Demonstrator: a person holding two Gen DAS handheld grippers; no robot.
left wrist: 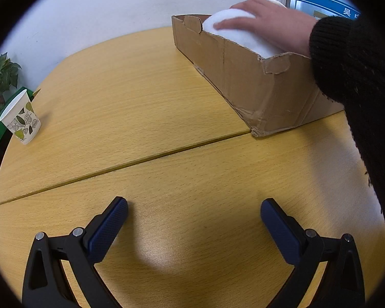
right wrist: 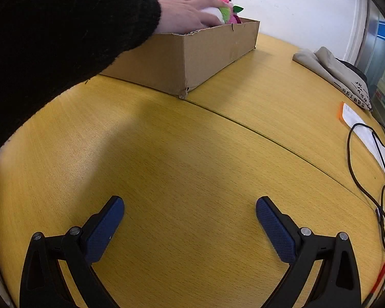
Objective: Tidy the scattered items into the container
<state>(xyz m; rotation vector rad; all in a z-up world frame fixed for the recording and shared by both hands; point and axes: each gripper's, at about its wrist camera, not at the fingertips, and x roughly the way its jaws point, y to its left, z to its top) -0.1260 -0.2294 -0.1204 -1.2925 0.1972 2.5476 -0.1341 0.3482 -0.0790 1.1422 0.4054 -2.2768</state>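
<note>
Both the left gripper (left wrist: 194,211) and right gripper (right wrist: 190,210) (spread wide, empty) hover over the yellow wood-grain table (left wrist: 131,118) by a white wall (left wrist: 102,7).

Bare worktop (left wrist: 146,118) lies ahead of both grippers, open between their spread fingers (left wrist: 110,228). At the far right in the left wrist view the cardboard box (left wrist: 233,77) blocks the way, with a bare hand (left wrist: 269,23) and black sleeve (left wrist: 359,77) reaching over it. A paper cup (left wrist: 21,118) stands at the far left edge. In the right wrist view a black cable (right wrist: 367,169), papers (right wrist: 364,133) and a folded cloth bag (right wrist: 331,69) crowd the right edge.
</note>
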